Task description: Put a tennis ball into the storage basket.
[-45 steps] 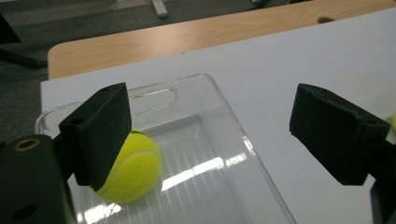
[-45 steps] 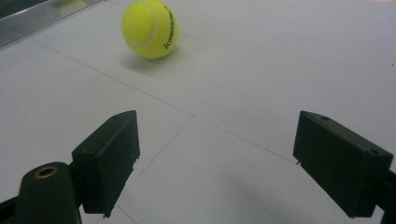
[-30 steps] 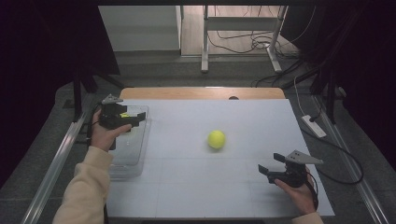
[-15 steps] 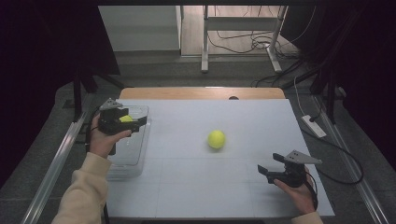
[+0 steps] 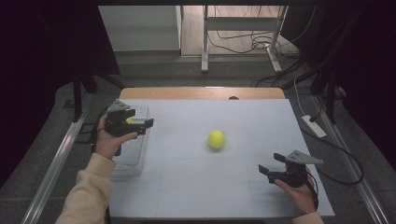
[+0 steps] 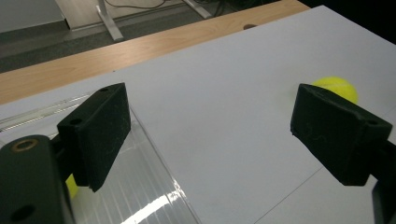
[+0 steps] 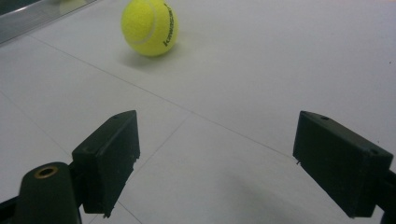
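High view: the left gripper (image 5: 140,123) hovers over a clear tray (image 5: 133,156), jaws apart and empty. Right gripper (image 5: 270,168), also spread and empty, rests near the tennis ball (image 5: 216,139) on the white table (image 5: 196,186).

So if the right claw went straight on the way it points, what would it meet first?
Probably the tennis ball: from the right claw, open and empty, bare white table lies ahead, with the ball slightly left of its line, so it might just pass.

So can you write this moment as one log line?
left claw: open over clear bin | right claw: open, empty | tennis ball: on table
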`<state>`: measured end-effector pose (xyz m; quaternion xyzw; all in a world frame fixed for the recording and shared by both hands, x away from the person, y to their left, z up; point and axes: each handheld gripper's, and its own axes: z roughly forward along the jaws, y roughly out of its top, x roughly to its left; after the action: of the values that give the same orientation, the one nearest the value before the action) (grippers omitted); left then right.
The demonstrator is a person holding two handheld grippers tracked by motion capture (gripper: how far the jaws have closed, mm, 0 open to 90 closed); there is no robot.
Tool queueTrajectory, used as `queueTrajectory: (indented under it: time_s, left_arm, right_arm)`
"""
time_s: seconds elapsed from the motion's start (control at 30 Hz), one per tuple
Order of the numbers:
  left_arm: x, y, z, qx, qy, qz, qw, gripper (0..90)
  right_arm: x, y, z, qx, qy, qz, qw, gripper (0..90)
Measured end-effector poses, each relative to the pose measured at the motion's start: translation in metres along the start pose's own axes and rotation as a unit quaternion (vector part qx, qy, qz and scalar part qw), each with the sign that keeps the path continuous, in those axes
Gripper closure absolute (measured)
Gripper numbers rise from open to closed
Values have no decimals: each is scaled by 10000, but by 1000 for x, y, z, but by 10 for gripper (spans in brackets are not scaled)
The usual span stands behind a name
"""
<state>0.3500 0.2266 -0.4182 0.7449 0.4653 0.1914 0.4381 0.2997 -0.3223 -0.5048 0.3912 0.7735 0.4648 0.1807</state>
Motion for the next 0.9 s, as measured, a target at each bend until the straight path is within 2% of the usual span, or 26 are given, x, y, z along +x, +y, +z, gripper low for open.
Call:
queueTrajectory:
  time_s: [0.23,0.4,0.77,0.9]
  left_arm:
    - [-9,-2,5,24,-89,55,9999,130]
    - [-17,1,8,77,-119,150,9998,130]
    - [-35,3,21,154,-324,361,9987,129]
    - [-39,3,22,150,-322,392,9986,128]
  right_arm:
    - [1,0,2,18,30,-24,10000,147]
    - [1,0,2,3,41,-17,10000,147]
    - [1,1,2,-22,25,17,10000,147]
    - [2,2,3,-16,48,13,10000,148]
